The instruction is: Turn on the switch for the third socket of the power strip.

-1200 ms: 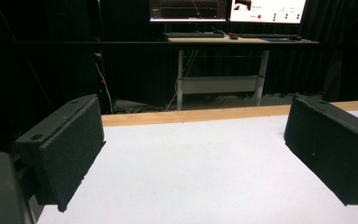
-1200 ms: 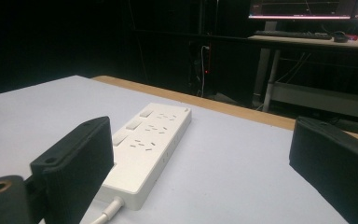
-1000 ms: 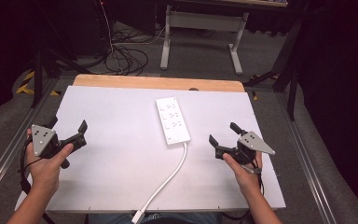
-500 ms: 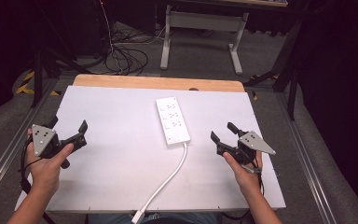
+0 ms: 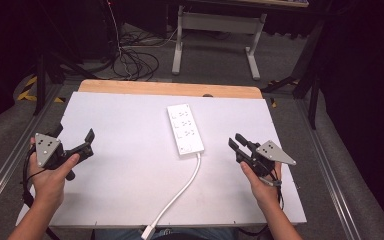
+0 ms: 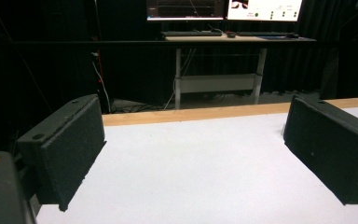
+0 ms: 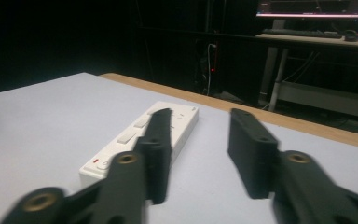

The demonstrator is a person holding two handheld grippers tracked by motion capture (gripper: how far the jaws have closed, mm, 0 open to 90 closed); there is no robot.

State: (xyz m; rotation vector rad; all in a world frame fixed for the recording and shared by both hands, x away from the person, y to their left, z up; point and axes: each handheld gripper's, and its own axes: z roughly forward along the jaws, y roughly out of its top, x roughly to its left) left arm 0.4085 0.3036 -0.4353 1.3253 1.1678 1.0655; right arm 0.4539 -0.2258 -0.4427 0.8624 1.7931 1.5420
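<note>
Jaws of the left gripper (image 5: 72,142) stand wide apart near the table's (image 5: 130,210) left edge, gripping nothing; the right gripper's (image 5: 240,145) jaws are partly spread, also bare, near the right edge. Broad white tabletop lies open between each gripper and the power strip (image 5: 185,128). That strip lies flat at the table's middle, white, with sockets on top, its white cable (image 5: 177,197) curving to the near edge. A wooden strip (image 5: 170,89) borders the far edge.
</note>
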